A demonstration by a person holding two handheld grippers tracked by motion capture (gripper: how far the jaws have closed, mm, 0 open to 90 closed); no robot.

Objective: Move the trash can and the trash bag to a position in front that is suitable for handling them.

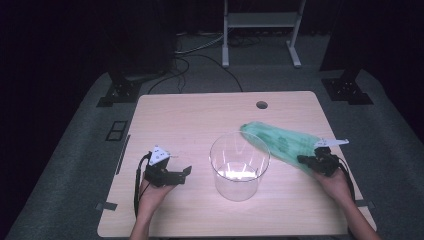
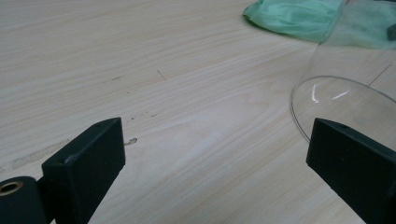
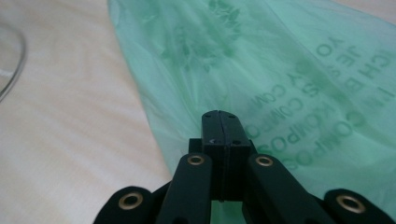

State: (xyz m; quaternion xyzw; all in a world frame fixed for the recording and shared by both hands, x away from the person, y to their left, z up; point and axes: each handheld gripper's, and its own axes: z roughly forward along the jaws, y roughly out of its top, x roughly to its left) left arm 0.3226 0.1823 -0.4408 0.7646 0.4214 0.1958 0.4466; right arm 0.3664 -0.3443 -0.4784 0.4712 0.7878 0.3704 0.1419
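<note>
While the right tool [image 3: 219, 122] pinches the near edge of a green compostable bag [image 1: 285, 142] lying on the worktop [image 1: 200, 110] beside a clear bin [image 1: 239, 165], the left tool [image 1: 172, 175] waits with jaws apart; lifting slowly should keep the thin film from tearing.

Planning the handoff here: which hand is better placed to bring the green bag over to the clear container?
The right. Its tongs are shut on the green bag's near edge, beside the clear container. The left tongs stand open over bare table on the container's far side from the bag.
</note>
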